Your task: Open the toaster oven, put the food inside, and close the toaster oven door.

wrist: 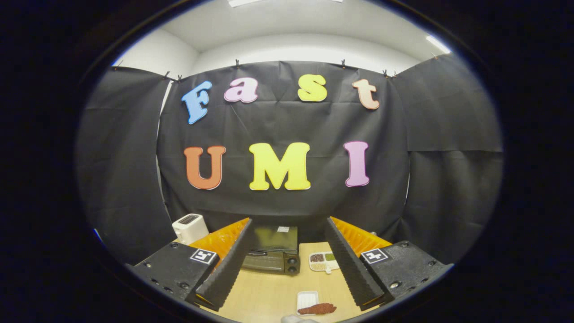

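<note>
Gripper [287,264] spread wide, holding nothing | toaster oven [272,252] far, door closed | food [317,308] near, awaiting pickup

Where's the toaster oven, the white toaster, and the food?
toaster oven [271,253]: gripper view, on its door, beyond the open gripper [287,264].
white toaster [190,227]: gripper view, on its front side.
food [317,308]: gripper view, on its reddish-brown middle.

Tool-mounted fisheye — high, facing the booth wall [287,125]
</note>
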Demonstrator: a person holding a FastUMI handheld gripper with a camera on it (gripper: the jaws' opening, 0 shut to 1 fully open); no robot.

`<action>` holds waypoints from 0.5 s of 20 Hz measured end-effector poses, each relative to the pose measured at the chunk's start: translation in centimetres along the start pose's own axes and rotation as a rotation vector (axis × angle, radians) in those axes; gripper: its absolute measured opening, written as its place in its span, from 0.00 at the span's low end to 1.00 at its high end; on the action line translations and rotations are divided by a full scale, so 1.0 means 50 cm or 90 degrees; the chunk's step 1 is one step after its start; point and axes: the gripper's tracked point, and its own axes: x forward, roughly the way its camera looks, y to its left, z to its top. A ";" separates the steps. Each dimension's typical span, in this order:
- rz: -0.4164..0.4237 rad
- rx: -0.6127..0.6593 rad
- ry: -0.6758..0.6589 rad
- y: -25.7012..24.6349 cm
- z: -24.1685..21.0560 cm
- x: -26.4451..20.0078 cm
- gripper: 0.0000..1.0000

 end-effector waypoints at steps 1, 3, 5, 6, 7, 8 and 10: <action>0.002 0.000 0.002 0.007 -0.008 0.009 1.00; 0.004 -0.004 0.008 0.024 -0.025 0.039 1.00; 0.008 0.002 0.013 0.045 -0.047 0.074 1.00; 0.012 0.011 0.016 0.062 -0.058 0.095 1.00; 0.016 0.019 0.018 0.077 -0.069 0.118 1.00; 0.020 0.025 0.019 0.092 -0.079 0.141 1.00; 0.027 0.022 0.027 0.125 -0.111 0.195 1.00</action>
